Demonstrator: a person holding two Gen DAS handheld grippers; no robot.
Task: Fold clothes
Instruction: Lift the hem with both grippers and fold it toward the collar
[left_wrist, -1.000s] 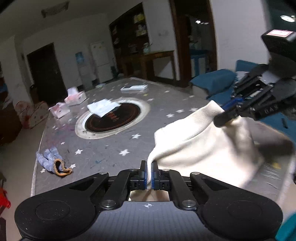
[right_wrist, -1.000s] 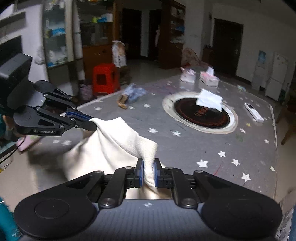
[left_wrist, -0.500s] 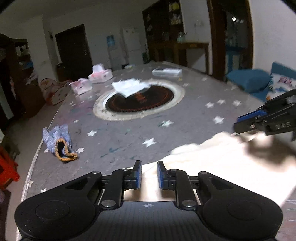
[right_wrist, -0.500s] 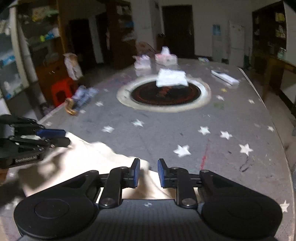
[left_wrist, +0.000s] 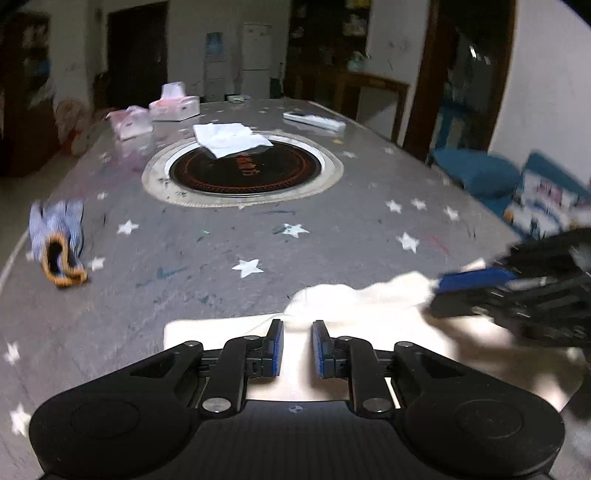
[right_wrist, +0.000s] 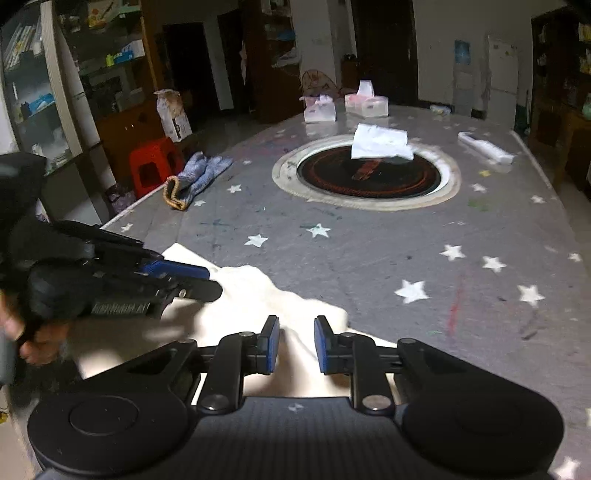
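Fold just laid: left gripper (left_wrist: 297, 345) and right gripper (right_wrist: 295, 345) jaws parted, empty over cream garment (right_wrist: 258, 295) lower centre; next regrip an edge.

The right gripper (right_wrist: 294, 345) is hovering with its fingers (right_wrist: 269, 345) spread apart over a cream garment (right_wrist: 255, 295) that is lying on the star-patterned desk (right_wrist: 461, 236). Left of the fingers, the left gripper (right_wrist: 207, 280) is reaching in over the cloth's edge. Far ahead, a white folded cloth (right_wrist: 380, 146) is resting on a round dark inset (right_wrist: 369, 173), and a blue striped garment (right_wrist: 195, 177) is lying ahead-left.
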